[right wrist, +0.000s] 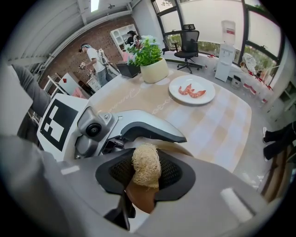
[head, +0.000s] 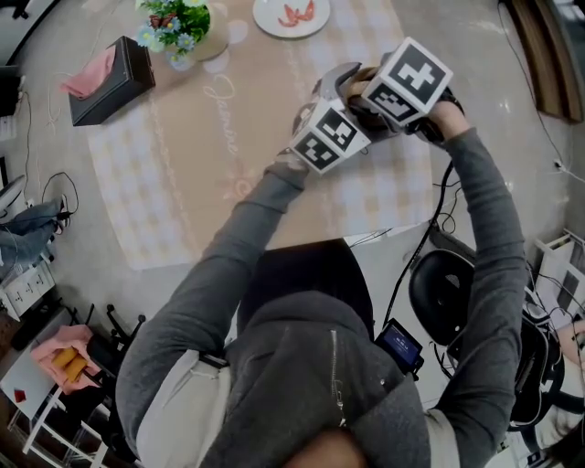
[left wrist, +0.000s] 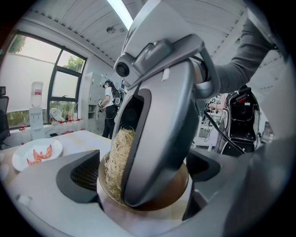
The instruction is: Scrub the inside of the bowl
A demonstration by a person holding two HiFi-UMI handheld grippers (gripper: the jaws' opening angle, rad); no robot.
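**Two grippers, one bowl, one scrubber**

In the head view, one tissue box [head: 110, 80] sits at ten o'clock on the tabletop [head: 457, 55]. One flower pot [head: 183, 27] is at eleven, and one white plate [head: 270, 23] with two red food pieces is at twelve. At one o'clock the two grippers meet over the checked mat [head: 183, 155]. The left gripper [left wrist: 141, 178] has its fingers closed on the sides of the single bowl [left wrist: 173, 190], white outside and brown inside. The right gripper [right wrist: 147, 178] pinches one straw-coloured fibre scrubber [left wrist: 116, 159] between its fingers. The scrubber lies against the bowl's inner wall, at nine o'clock in the left gripper view.
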